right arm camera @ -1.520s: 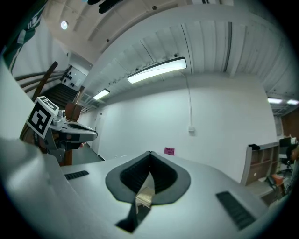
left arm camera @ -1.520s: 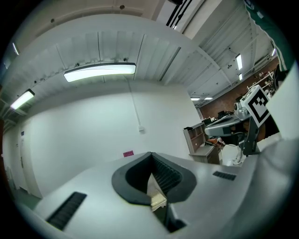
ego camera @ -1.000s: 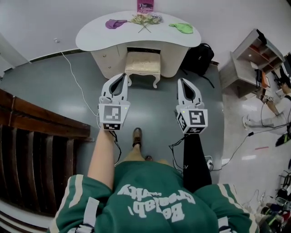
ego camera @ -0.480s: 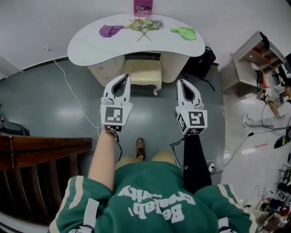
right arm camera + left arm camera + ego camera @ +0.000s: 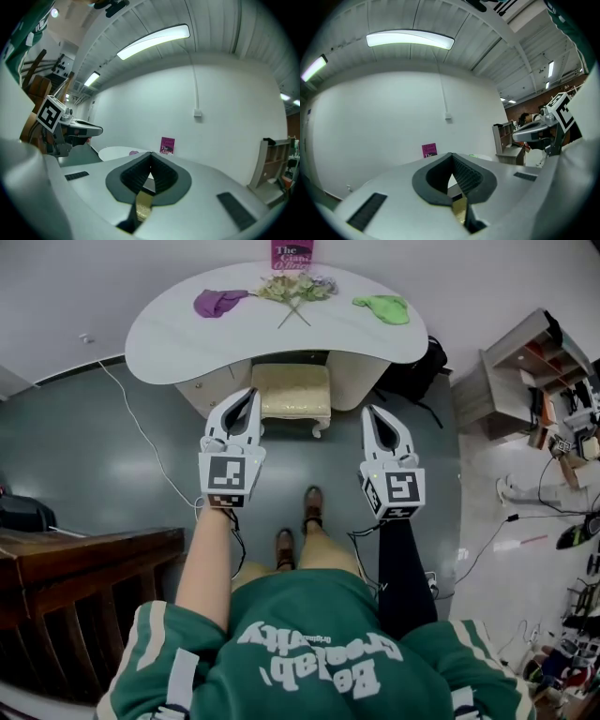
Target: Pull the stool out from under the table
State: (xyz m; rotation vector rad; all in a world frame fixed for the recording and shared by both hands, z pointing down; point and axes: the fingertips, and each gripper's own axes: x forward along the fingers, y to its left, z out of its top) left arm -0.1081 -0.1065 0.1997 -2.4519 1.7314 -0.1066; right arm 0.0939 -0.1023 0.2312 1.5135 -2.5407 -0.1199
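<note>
A cream stool (image 5: 292, 393) with a gold cushion stands tucked partly under the white curved table (image 5: 178, 334), its front half showing. My left gripper (image 5: 247, 396) is shut and empty, its tip just left of the stool's front corner, held above the floor. My right gripper (image 5: 372, 415) is shut and empty too, right of the stool and a little nearer me. In the left gripper view the closed gripper (image 5: 452, 157) shows a sliver of the stool (image 5: 460, 207) through its gap. The right gripper view shows its own gripper (image 5: 150, 155), likewise closed, and the stool (image 5: 142, 206).
On the table lie a purple cloth (image 5: 216, 302), a bunch of flowers (image 5: 298, 287), a green cloth (image 5: 384, 307) and a pink book (image 5: 292, 253). A black bag (image 5: 422, 367) sits right of the table. A dark wooden rail (image 5: 75, 559) is at left, a shelf unit (image 5: 525, 371) at right.
The person has stepped forward: table and stool have drawn nearer and lower in view, a second foot has come forward, and both shut grippers now flank the stool's front.
</note>
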